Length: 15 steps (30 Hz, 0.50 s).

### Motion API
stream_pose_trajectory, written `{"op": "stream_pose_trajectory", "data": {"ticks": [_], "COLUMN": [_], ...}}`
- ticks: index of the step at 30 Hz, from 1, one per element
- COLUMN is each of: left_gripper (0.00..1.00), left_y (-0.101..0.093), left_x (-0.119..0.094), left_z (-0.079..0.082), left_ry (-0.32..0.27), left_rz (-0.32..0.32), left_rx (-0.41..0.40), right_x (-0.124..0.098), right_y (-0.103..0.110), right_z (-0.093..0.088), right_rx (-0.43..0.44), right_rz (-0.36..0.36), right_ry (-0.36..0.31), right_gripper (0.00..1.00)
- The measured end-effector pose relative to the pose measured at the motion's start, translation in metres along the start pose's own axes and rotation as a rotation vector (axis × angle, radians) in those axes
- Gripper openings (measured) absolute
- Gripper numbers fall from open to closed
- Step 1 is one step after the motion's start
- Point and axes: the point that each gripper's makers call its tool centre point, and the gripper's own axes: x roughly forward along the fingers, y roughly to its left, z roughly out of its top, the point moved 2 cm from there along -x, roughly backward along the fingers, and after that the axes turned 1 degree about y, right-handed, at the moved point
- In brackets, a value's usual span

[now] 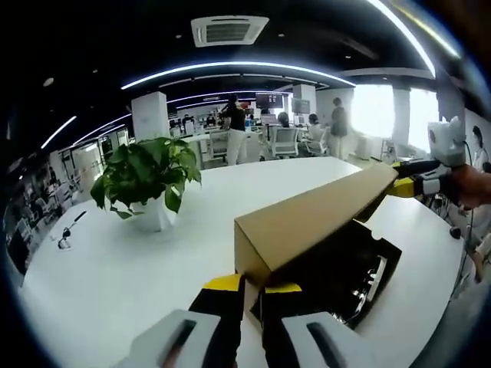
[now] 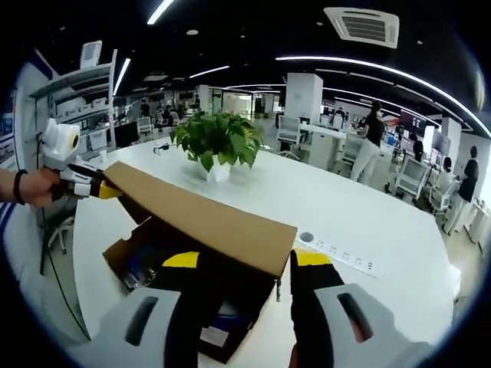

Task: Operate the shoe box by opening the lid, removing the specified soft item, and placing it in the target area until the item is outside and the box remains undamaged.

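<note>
Both tongs pinch the raised lid; right gripper view adds table sockets.

A leafy potted plant in a white pot stands on a long white table. Beyond it lies an open office — desks, chairs, standing people — under strip lights and a ceiling vent.

Bright, even light from ceiling strips; window glare blown out; strong fisheye bending at edges.
</note>
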Motion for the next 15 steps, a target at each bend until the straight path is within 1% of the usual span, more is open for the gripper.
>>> {"op": "stream_pose_trajectory", "data": {"ticks": [5, 9, 12, 14, 15], "left_gripper": [0.06, 0.06, 0.06, 0.05, 0.05], "left_y": [0.003, 0.005, 0.009, 0.010, 0.010], "left_x": [0.003, 0.005, 0.008, 0.009, 0.009], "left_z": [0.003, 0.005, 0.006, 0.007, 0.007], "left_ry": [-0.005, -0.008, -0.012, -0.016, -0.019], "left_rz": [0.002, 0.004, 0.005, 0.008, 0.010], "left_rx": [-0.001, -0.002, -0.007, -0.009, -0.006], "right_x": [0.005, 0.009, 0.012, 0.014, 0.015], "right_y": [-0.008, -0.015, -0.021, -0.027, -0.031], "right_z": [0.004, 0.005, 0.005, 0.002, 0.001], "right_rx": [0.001, 0.018, 0.029, 0.016, 0.023], "right_rz": [-0.016, -0.035, -0.051, -0.080, -0.092], "right_ry": [-0.009, -0.013, -0.011, 0.005, 0.010], "right_gripper": [0.28, 0.22, 0.16, 0.08, 0.05]}}
